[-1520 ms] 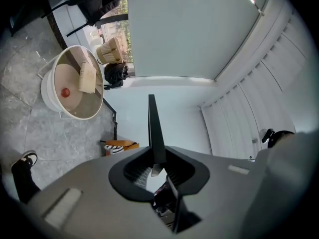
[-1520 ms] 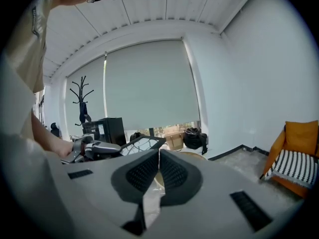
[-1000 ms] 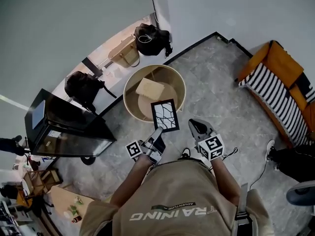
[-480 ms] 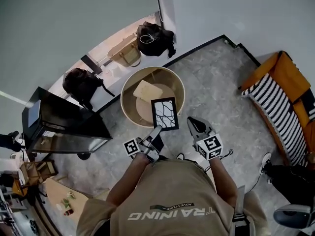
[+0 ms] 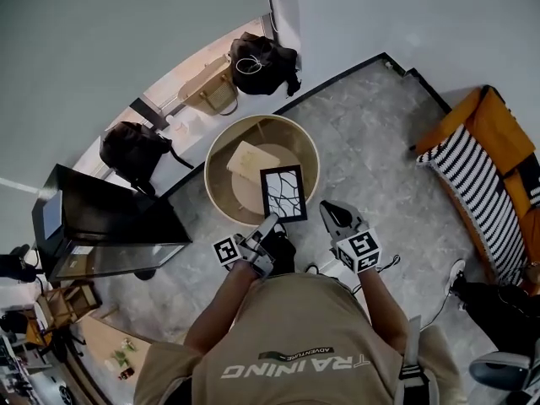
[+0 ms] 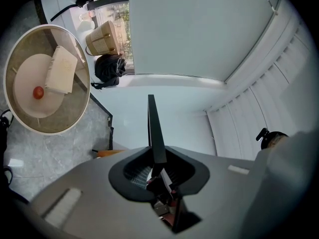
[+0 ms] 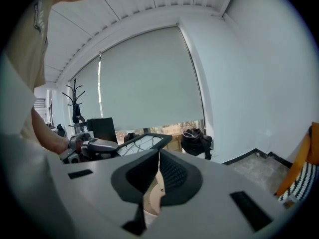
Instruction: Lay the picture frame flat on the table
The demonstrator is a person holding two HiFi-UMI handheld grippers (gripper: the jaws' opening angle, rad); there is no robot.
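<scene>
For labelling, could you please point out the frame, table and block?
frame (image 5: 283, 194): head view, patterned face.
table (image 5: 216, 150): head view, left rim.
block (image 5: 251, 160): head view, top face.

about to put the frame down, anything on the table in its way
Yes: a beige block and a small red ball lie on the round table; the rest of its top looks bare. The left gripper holds the picture frame close by.

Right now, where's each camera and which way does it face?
Head view: on the head, steeply down; shirt, left gripper, right gripper.
Left gripper view: on that gripper, along jaws shut on the picture frame; no body clear.
Right gripper view: on that gripper, out toward the blind; shirt, left hand.
Shared: picture frame, in all.
</scene>
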